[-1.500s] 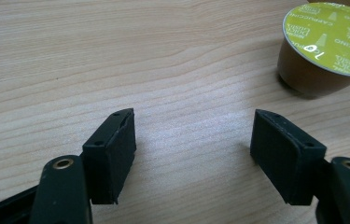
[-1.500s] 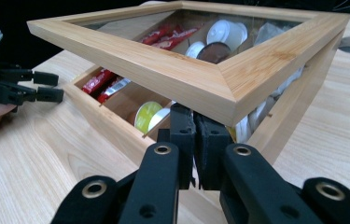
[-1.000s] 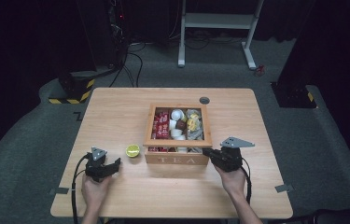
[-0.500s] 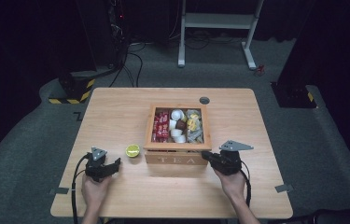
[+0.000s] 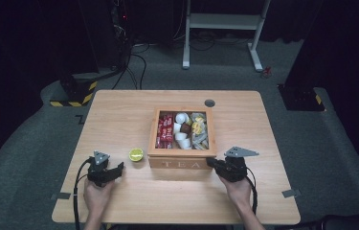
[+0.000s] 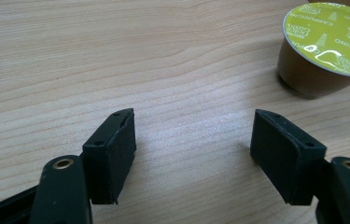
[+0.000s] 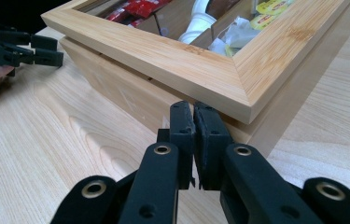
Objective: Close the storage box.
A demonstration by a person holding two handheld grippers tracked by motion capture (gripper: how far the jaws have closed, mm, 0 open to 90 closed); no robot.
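Our left gripper (image 6: 193,158) rests low over the table (image 5: 119,110) with its jaws spread wide and nothing between them. The coffee capsule (image 6: 324,46), green foil lid up, stands ahead of the jaws and off to their right, apart from both pads. Our right gripper (image 7: 193,126) has its jaws pressed together with nothing between them, its tips just at the near corner of the wooden tea box (image 7: 200,70); contact cannot be confirmed. The box stands open, its compartments holding red sachets (image 5: 165,130), white cups (image 5: 181,125) and yellow packets (image 5: 197,127). We judge the work to be at an early stage: the capsule is not yet grasped, and the grasp, lift and placement in the box all remain.
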